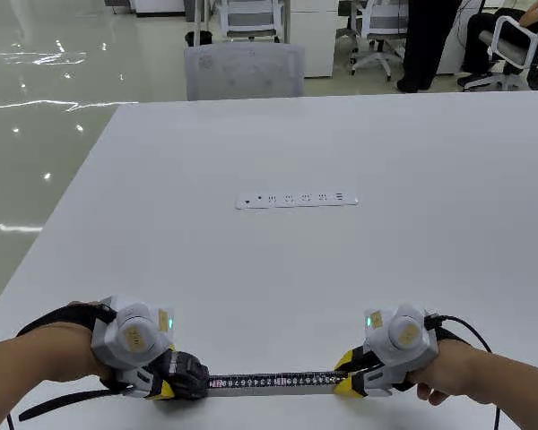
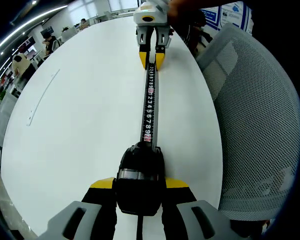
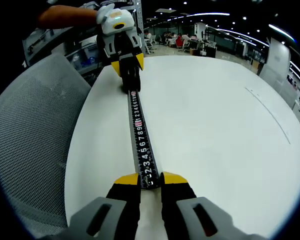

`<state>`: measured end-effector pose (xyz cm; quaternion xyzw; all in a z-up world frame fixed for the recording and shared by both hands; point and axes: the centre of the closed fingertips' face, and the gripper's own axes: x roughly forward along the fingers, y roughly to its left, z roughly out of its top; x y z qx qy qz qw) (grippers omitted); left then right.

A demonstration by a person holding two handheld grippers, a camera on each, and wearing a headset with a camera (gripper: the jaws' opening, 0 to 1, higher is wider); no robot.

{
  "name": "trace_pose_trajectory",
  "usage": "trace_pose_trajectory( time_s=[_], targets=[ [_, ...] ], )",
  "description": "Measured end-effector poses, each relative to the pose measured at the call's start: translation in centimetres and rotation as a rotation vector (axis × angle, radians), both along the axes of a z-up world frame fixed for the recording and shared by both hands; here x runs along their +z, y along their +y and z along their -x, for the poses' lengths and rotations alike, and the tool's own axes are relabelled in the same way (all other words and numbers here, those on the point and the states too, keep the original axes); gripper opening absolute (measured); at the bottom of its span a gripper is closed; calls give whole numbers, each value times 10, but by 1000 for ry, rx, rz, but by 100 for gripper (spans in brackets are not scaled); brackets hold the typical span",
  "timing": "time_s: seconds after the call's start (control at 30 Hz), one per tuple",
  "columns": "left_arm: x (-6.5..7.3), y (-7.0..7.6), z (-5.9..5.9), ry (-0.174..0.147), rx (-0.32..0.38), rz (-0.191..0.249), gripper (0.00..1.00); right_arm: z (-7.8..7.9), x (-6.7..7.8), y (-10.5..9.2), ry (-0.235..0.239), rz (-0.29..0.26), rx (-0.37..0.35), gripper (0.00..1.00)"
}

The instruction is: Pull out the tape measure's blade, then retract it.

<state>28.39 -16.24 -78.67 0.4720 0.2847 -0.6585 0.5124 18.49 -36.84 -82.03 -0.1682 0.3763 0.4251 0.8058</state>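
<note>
Head view: the tape measure (image 1: 186, 376), a black case, sits clamped between the jaws of the left gripper (image 1: 166, 383) and rests on the white table (image 1: 296, 134). Its blade (image 1: 273, 382) is drawn out flat along the tabletop, numbers up, from the left gripper straight across to the right gripper (image 1: 348, 376). The right gripper's yellow-tipped jaws are pinched on the blade's end. A white power strip (image 1: 296, 199) lies well ahead of both grippers. In the left gripper view, a grey mesh chair (image 2: 255, 125) stands to the right of the blade, beside the table's edge.
</note>
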Motion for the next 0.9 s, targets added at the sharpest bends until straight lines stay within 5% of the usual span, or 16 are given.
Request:
trace_pose_trajectory(
  time_s=[0.9],
  targets=[
    [-1, 0, 1, 0, -4, -2, 31, 12, 0, -22, 9, 10, -28, 13]
  ],
)
